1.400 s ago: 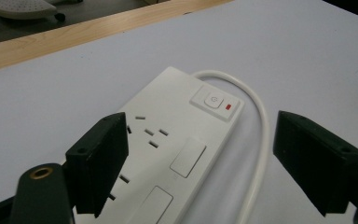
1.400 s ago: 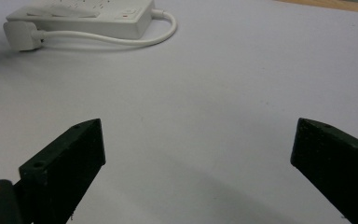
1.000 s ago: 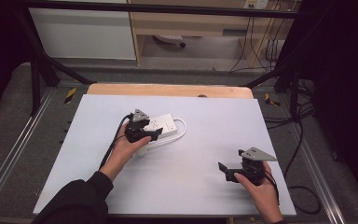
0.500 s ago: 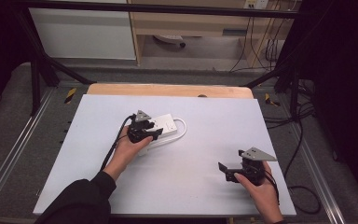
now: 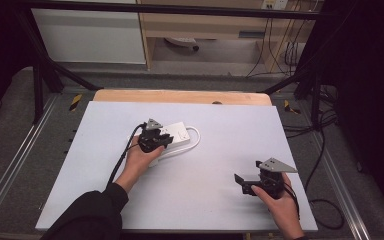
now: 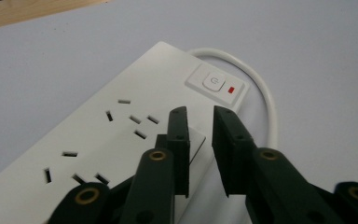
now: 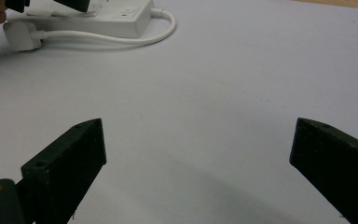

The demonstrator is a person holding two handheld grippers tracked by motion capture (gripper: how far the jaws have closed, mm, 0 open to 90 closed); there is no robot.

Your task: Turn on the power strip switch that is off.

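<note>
Meanwhile the left gripper (image 6: 200,135), jaws just closing, hovers over the power strip (image 6: 121,126); the right gripper (image 7: 196,163) rests open near the tabletop's (image 5: 220,120) right edge.

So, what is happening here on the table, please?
A person works at a white power strip on the table. The left tool sits over the strip's sockets; its jaws have just been closing and stand narrow, with a small white part low between them, grip unclear. The right tool rests open, apart from the strip, holding nothing.

The power strip (image 6: 135,121) is white with a red light (image 6: 232,89); the table (image 5: 230,135) looks pale grey, perhaps lilac-tinted; the gripper jaws are black.
</note>
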